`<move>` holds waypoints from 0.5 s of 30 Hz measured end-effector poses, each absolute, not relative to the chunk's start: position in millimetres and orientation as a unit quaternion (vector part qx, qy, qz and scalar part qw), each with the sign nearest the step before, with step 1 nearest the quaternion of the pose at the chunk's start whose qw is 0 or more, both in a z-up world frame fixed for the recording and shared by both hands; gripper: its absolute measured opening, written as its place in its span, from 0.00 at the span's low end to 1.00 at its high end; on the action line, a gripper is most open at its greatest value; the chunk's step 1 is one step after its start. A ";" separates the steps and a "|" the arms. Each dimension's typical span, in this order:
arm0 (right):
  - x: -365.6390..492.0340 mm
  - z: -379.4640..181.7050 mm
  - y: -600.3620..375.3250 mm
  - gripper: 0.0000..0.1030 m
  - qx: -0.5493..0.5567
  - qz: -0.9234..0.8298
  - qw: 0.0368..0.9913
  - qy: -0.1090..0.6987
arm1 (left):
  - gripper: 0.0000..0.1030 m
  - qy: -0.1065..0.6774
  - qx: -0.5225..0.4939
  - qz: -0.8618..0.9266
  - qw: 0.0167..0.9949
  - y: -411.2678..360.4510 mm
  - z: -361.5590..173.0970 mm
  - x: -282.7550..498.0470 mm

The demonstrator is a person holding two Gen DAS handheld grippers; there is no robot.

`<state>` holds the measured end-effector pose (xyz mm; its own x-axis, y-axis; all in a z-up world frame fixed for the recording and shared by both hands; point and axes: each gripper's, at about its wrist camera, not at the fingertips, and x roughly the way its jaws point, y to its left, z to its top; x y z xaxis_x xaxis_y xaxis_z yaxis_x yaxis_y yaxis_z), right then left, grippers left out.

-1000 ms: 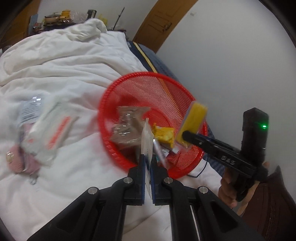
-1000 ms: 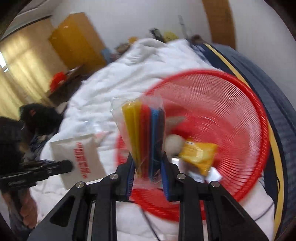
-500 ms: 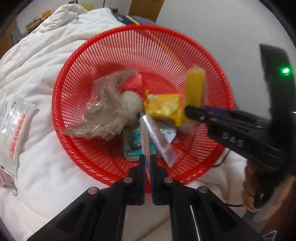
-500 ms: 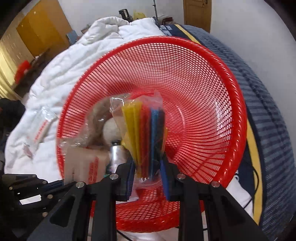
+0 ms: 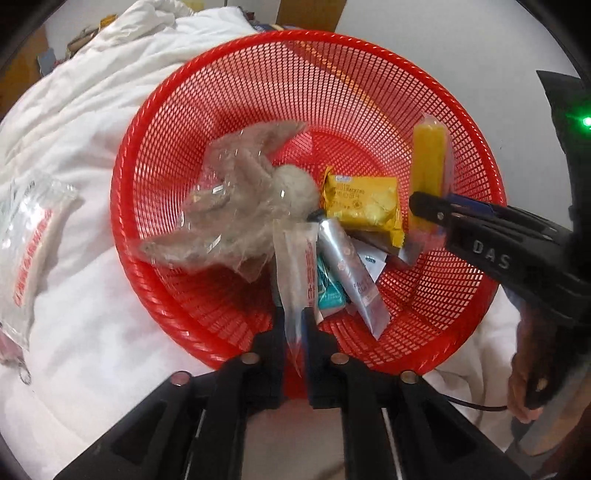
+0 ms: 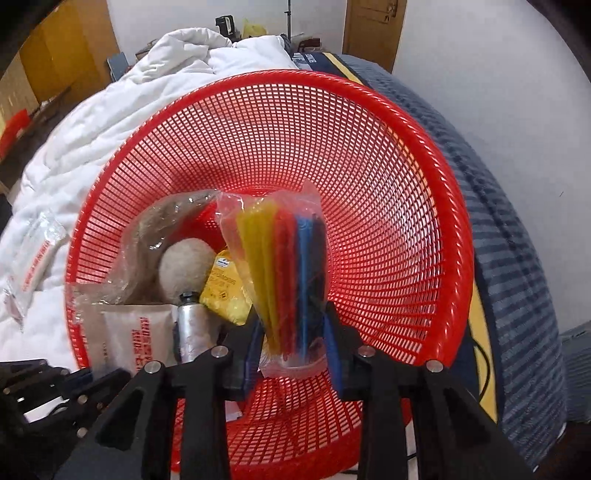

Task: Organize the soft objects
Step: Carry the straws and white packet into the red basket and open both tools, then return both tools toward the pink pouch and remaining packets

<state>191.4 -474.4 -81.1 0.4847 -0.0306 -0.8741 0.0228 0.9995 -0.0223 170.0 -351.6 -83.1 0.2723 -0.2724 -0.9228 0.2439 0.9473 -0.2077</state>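
Note:
A red mesh basket [image 5: 314, 35] [image 6: 295, 76] lies on the white duvet. In it are a bagged grey plush toy [image 5: 240, 206], a yellow snack packet [image 5: 362, 201], a silver tube [image 5: 351, 273] and a teal packet [image 5: 328, 291]. My left gripper [image 5: 293, 325] hangs over the basket's near rim, jaws opening. A thin white sachet with red print [image 5: 295, 266] stands loose between them. My right gripper [image 6: 293, 332] [image 5: 428, 210] is inside the basket, jaws opening too. A clear bag of yellow, red and blue strips [image 6: 284, 266] leans left between its fingers.
A second white sachet with red print [image 5: 29, 236] [image 6: 37, 251] lies on the duvet [image 5: 92, 110] left of the basket. A blue striped mattress edge [image 6: 517, 258] and a white wall border the right. A person's hand [image 5: 524, 380] holds the right gripper.
Both grippers came down over the basket and tipped toward it. Their jaws have parted slightly; the bag of strips now leans left and the sachet sits loose.

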 end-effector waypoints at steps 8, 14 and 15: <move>185.2 -75.9 -470.4 0.42 0.003 -0.005 0.868 0.497 | 0.77 0.578 -0.033 -0.218 0.785 -348.9 -60.5 141.8; 162.2 -37.8 -466.3 0.52 0.049 0.034 0.900 0.432 | 0.77 0.548 -0.065 -0.262 0.792 -312.3 -18.1 117.0; 160.5 -31.9 -460.8 0.55 0.053 0.040 0.903 0.424 | 0.77 0.535 -0.071 -0.262 0.800 -298.4 -8.3 115.2</move>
<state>160.5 -460.8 -31.9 0.6365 0.1165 -0.7624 -0.0272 0.9913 0.1287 115.2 -298.4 -8.3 0.2897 -0.4954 -0.8189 0.3430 0.8525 -0.3943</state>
